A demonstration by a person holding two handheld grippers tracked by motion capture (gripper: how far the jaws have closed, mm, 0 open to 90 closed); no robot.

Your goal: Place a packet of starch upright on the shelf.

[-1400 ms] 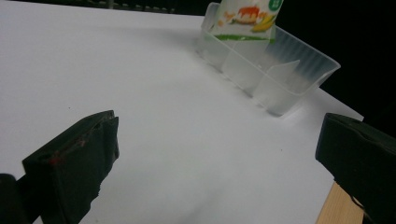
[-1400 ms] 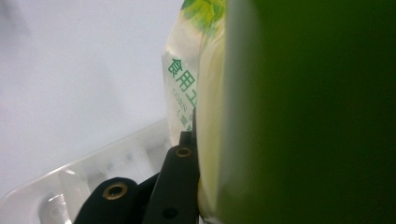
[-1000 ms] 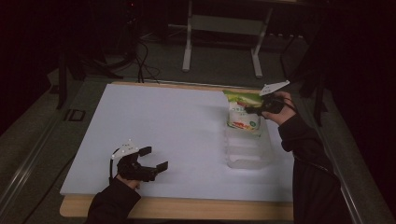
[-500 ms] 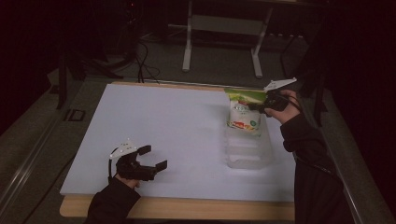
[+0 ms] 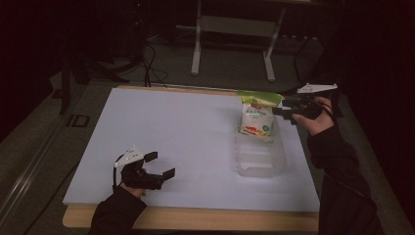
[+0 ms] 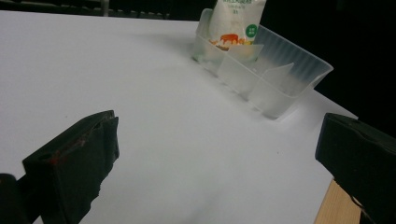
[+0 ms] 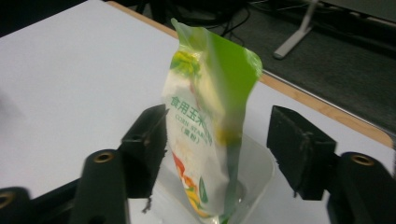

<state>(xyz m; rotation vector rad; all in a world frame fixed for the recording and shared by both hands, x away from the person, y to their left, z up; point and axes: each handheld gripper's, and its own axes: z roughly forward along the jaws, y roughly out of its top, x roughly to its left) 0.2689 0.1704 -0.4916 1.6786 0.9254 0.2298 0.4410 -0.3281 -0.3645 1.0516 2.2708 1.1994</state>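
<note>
Pouch point(image 6: 236, 21) top cut off by the left gripper view's edge

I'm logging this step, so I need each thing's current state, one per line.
corn starch bag: upright in the far compartment of the bin, sealed, free of any grip.
clear bin: on the table, open-topped, its near compartments empty.
right tongs: jaws apart either side of the bag, just been opening, not pressing it.
left tongs: open, empty, low over the white table.
</note>
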